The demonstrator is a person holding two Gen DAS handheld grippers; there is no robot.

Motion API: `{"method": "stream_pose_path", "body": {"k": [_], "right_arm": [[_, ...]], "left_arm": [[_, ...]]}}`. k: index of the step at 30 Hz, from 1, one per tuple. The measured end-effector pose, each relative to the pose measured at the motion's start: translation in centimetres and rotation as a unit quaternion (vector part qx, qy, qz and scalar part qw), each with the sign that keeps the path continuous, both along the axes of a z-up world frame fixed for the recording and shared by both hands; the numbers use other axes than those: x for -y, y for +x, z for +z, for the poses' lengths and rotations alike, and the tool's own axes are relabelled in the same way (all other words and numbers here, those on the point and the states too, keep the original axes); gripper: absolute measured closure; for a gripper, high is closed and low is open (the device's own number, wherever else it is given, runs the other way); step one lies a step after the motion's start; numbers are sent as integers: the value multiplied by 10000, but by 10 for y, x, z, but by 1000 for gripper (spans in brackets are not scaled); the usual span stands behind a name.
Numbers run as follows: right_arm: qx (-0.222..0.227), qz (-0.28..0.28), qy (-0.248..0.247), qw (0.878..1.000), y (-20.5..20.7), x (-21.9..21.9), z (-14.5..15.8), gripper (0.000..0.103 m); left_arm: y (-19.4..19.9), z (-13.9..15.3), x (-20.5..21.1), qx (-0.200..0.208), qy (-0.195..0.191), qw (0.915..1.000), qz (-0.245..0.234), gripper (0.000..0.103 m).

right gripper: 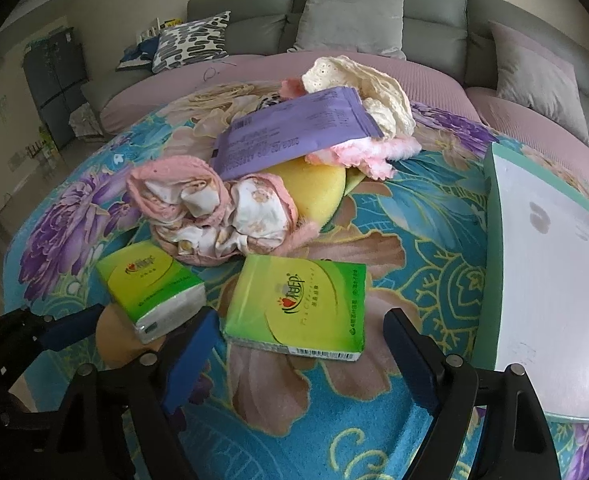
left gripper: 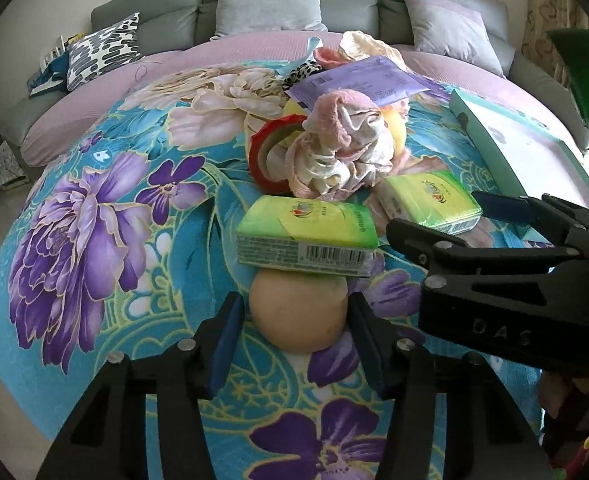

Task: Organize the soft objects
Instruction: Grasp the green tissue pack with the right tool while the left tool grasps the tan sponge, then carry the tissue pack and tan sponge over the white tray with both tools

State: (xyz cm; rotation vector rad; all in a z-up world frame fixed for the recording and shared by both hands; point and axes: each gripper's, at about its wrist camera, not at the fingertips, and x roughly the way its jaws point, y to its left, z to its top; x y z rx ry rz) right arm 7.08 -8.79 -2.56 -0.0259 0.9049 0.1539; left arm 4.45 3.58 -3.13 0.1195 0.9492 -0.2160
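Our left gripper (left gripper: 294, 340) has its fingers spread on either side of the peach-coloured ball (left gripper: 298, 312) on the floral blanket (left gripper: 94, 200), the right pad about touching it and a sliver of gap on the left, so we judge no firm grip yet. 1 green tissue pack (left gripper: 308, 236) overhangs the ball, so lifting could tip it, or the ball could squirt out. Our right gripper (right gripper: 298, 352), fingers wide, straddles the near edge of the other tissue pack (right gripper: 298, 308) and may crowd the left.
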Motion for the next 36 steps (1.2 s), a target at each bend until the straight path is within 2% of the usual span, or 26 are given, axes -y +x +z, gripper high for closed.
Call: {"method": "stream_pose_path", "body": {"k": [2,5,12,28,36], "right_arm": [[5,3,-63,10000,0,-2,-1,17],[19,33,-110,9999,1,-5,-1,28],[-10,0,-52,10000,3,-2,-2,34],[121,-79,208,9997,-5,7,5,35],[283,-135,328,9990,-13,11,18,35]], "left_arm": [[0,0,0,-1,-16,10000,-7,51],[0,0,1,8,0,10000,-12,51],[-1,0,2,26,16,10000,-17,52],[-10,20,-7,240,-71,9997,-1,56],[-17,45,-14,491,-125,9987,75,56]]}}
